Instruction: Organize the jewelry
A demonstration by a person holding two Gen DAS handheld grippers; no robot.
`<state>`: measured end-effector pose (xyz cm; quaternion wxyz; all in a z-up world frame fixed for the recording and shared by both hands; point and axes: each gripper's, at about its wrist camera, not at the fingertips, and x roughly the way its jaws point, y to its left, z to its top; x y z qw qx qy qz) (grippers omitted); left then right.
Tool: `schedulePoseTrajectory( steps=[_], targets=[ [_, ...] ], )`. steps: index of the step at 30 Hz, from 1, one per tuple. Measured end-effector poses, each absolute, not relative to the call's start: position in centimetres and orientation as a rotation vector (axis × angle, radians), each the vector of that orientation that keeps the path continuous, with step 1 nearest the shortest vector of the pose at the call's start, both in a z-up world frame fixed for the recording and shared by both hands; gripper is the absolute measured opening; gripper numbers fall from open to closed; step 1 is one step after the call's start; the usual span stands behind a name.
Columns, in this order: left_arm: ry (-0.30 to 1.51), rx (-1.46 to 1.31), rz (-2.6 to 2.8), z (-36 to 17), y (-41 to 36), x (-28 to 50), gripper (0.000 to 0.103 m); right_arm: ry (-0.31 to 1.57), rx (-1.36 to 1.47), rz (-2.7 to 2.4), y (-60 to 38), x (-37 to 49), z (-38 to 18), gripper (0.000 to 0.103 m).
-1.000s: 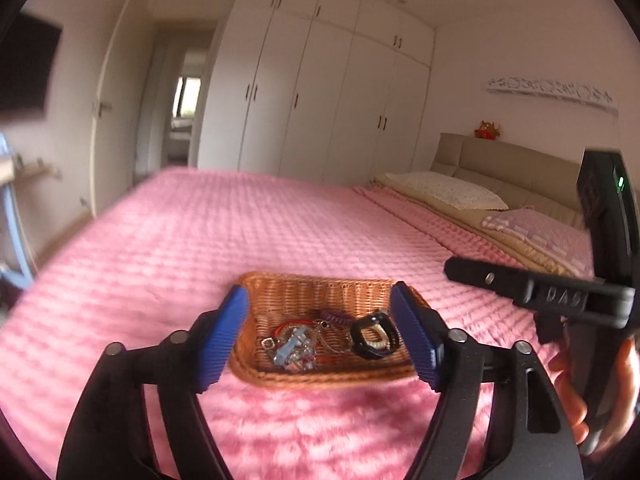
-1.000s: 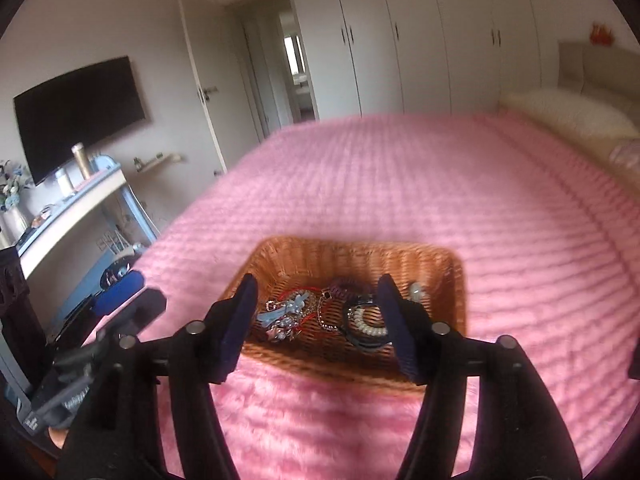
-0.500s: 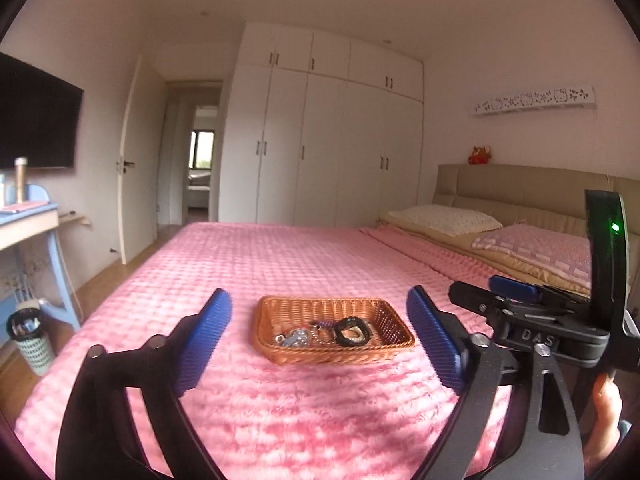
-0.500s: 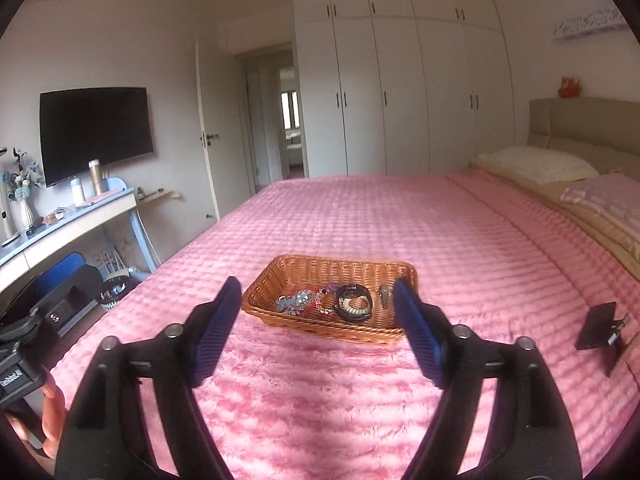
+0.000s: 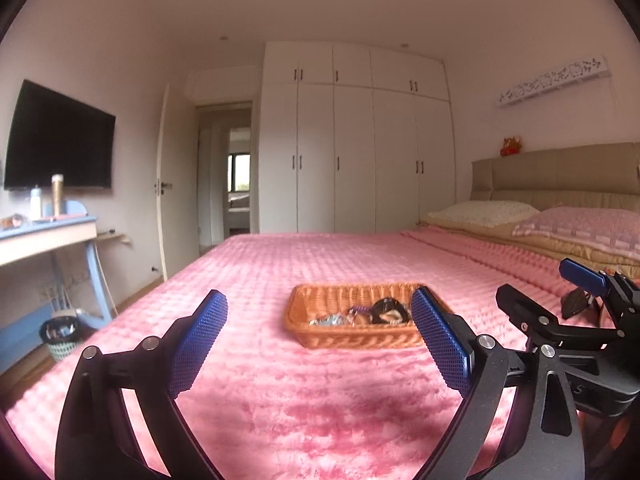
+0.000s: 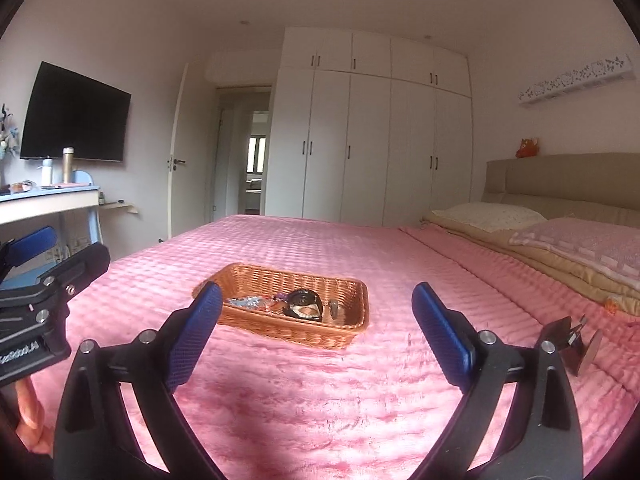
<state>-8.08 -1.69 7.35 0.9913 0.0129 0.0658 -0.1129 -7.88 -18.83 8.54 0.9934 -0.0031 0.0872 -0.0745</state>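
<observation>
A woven orange basket [image 5: 360,338] [image 6: 288,328] sits on the pink bedspread [image 5: 320,400], some way ahead of both grippers. In it lie a black bracelet [image 5: 386,308] [image 6: 304,304], a silver-blue piece [image 5: 328,320] [image 6: 246,301] and a purple item [image 5: 358,311]. My left gripper [image 5: 318,294] is open with nothing between its blue pads. The jaws of my right gripper [image 6: 316,288] are opening, also with nothing between them. Each gripper's blue pad shows at the edge of the other's view: the right one's pad [image 5: 584,274] and the left one's pad [image 6: 36,246].
A small black folding stand [image 6: 572,344] [image 5: 576,304] lies on the bed to the right. Pillows [image 6: 488,214] and a headboard are at the far right. A blue desk [image 5: 44,232] and a bin [image 5: 60,334] stand left of the bed.
Both grippers have drawn back from the basket, which now looks smaller and farther off. Both pairs of jaws have spread wider, and both views have tilted up towards level.
</observation>
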Motion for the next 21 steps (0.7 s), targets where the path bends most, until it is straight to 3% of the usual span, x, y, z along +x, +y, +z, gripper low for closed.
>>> schedulePoseTrajectory(
  steps=[4,10,21],
  targets=[
    [0.109,0.062,-0.112,4.7,-2.6,-6.3,0.09,0.201,0.032,-0.16,-19.5,-6.3,6.7,0.091],
    [0.24,0.0,-0.098,1.9,-1.8,-2.9,0.09,0.238,0.038,-0.185,-20.4,-4.5,4.5,0.091],
    [0.275,-0.006,-0.056,1.5,-1.4,-2.8,0.094,0.279,0.078,-0.193,-20.8,-4.0,3.5,0.091]
  ],
)
